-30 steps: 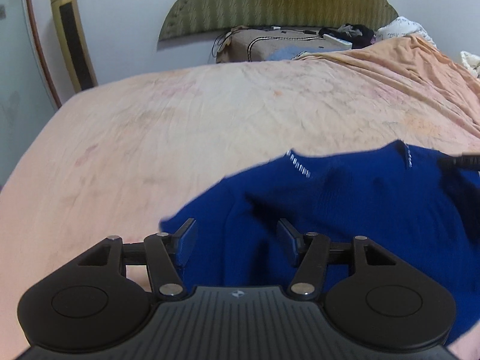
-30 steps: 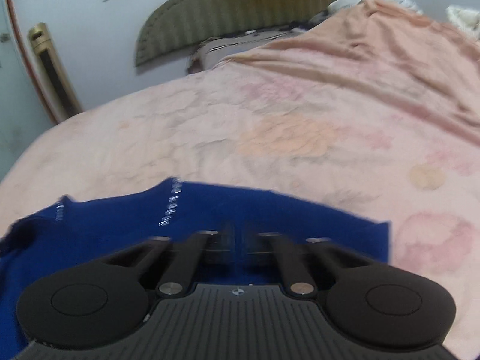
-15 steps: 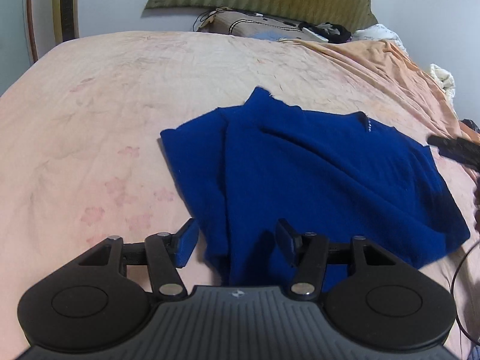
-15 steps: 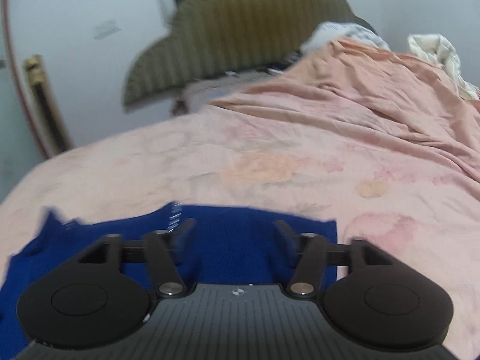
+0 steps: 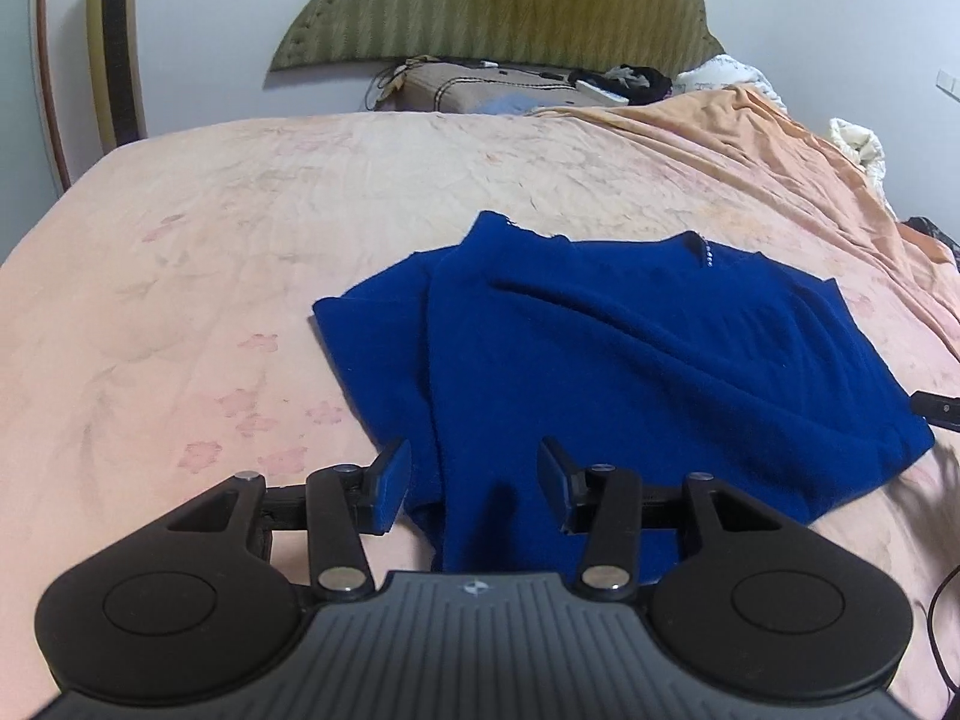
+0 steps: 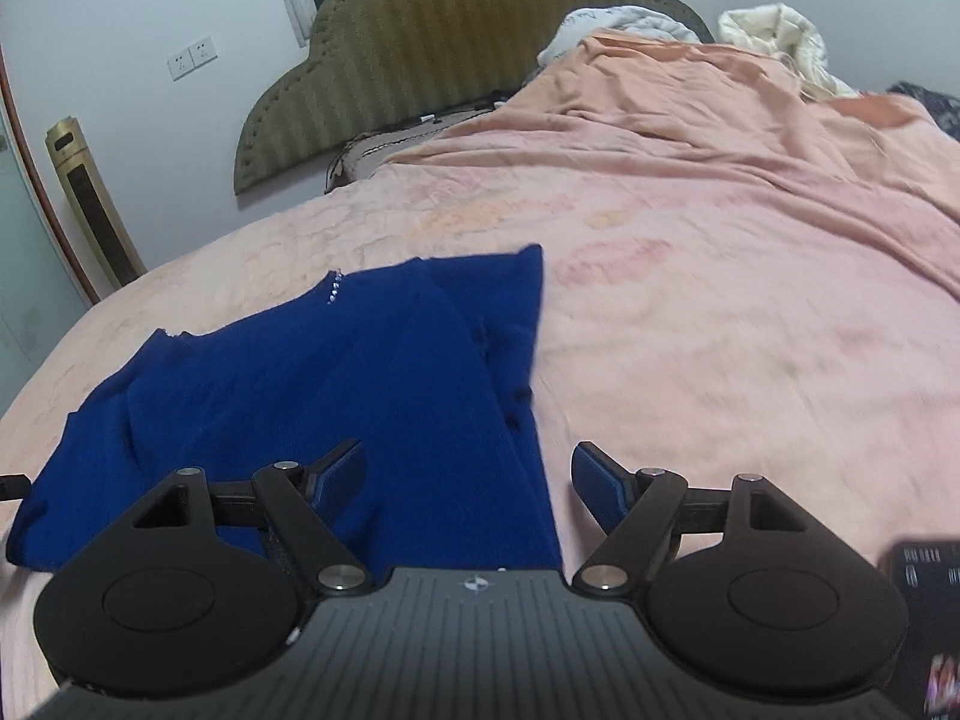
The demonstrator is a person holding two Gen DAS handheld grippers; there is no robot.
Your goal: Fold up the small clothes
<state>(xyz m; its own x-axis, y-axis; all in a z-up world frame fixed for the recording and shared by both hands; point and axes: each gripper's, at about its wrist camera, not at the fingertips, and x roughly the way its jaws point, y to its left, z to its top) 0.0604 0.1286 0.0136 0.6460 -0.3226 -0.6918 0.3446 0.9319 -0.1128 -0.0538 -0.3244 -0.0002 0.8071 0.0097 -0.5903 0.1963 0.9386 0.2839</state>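
A dark blue garment lies folded on the pink bed sheet, with a narrow flap folded along its left side. It also shows in the right wrist view. My left gripper is open and empty, just above the garment's near left edge. My right gripper is open and empty, over the garment's near right edge. The tip of the other gripper peeks in at the right of the left wrist view.
A green padded headboard and a brown pillow with clutter are at the far end. An orange blanket is bunched on the right. A gold tower unit stands by the left wall. A dark phone-like object lies near right.
The right gripper has opened and let go of the blue garment. Both grippers have drawn back, and the garment now lies flat and folded on the bed.
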